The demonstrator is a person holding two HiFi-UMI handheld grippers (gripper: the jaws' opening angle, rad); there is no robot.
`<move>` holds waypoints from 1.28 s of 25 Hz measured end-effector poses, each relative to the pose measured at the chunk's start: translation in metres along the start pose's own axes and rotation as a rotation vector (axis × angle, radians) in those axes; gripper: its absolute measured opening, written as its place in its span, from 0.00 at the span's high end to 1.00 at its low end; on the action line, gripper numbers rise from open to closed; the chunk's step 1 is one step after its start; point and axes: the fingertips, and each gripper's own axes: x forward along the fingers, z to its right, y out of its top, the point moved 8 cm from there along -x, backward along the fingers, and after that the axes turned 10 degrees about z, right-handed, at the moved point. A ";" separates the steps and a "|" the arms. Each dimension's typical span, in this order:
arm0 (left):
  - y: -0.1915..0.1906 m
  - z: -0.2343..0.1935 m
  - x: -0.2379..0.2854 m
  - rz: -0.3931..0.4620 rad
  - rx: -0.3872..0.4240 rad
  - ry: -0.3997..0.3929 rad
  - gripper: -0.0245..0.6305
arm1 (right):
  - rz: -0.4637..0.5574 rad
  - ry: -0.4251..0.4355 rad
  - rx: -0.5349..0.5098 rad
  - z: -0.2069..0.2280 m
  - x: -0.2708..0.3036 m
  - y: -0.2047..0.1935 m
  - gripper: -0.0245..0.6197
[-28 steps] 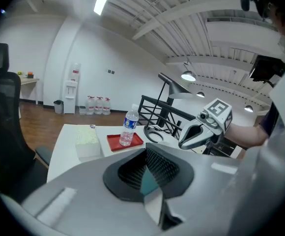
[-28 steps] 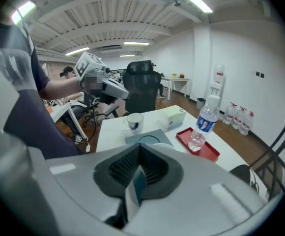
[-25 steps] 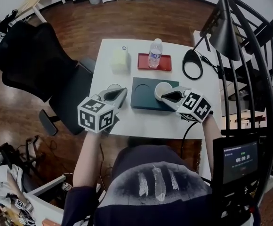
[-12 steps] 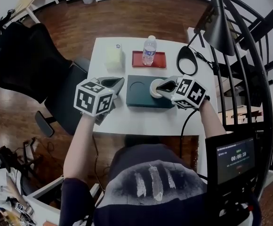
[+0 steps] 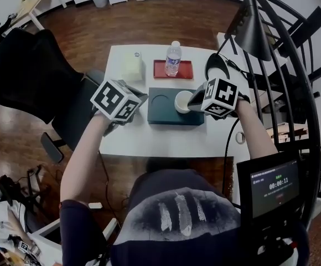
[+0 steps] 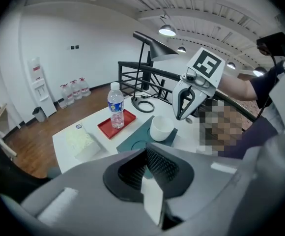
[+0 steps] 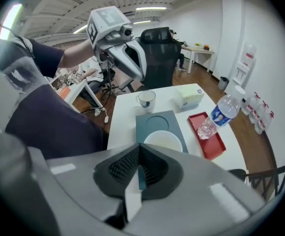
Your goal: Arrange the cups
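From where I stand, the left gripper (image 6: 148, 180) has its fingers pressed fully together with nothing between them, and the right gripper (image 7: 135, 180) is the same, closed and empty. The white cup (image 7: 163, 141) sits just ahead of the right fingers, seated in the nearer recess of the dark tray (image 5: 166, 117). The empty recess (image 7: 157, 119) lies just beyond it, and a smaller cup (image 7: 146, 100) stands on the bare desk (image 5: 166, 143) past the tray's far edge, close under the left fingers. I judge the step in hand to be picking up that smaller cup. To do it well, the left fingers must open first, straddle the rim or wall squarely, and lower the cup straight into the recess so it does not catch on the tray's raised edge. There is open room between the two grippers, but the water bottle (image 5: 172, 59) on its red tray (image 5: 186, 71) and the tissue box (image 5: 131, 68) stand beyond the fingers, and the desk's edge runs close beside the left fingers.
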 end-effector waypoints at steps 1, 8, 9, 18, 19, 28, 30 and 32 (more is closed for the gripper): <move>0.000 0.001 0.000 0.008 0.006 -0.003 0.96 | 0.000 0.005 -0.001 -0.001 0.001 0.000 0.96; 0.007 0.006 -0.009 0.055 0.063 0.013 0.94 | 0.005 0.012 -0.004 -0.008 0.005 -0.004 0.96; 0.007 0.005 -0.011 0.070 0.064 0.027 0.94 | 0.006 0.013 -0.005 -0.008 0.006 -0.004 0.96; -0.005 0.007 -0.039 0.115 0.058 0.117 0.94 | 0.028 0.013 -0.012 -0.019 0.000 -0.005 0.96; -0.006 0.005 -0.040 0.112 0.058 0.121 0.94 | 0.027 0.014 -0.013 -0.018 0.001 -0.005 0.96; -0.031 -0.011 -0.055 0.037 0.074 0.165 0.66 | 0.031 0.022 -0.027 -0.018 0.001 0.000 0.96; -0.049 -0.023 -0.062 -0.011 0.097 0.202 0.52 | 0.032 0.025 -0.029 -0.018 0.004 0.002 0.96; -0.072 -0.033 -0.066 -0.077 0.101 0.241 0.51 | 0.032 0.028 -0.035 -0.019 0.005 0.003 0.96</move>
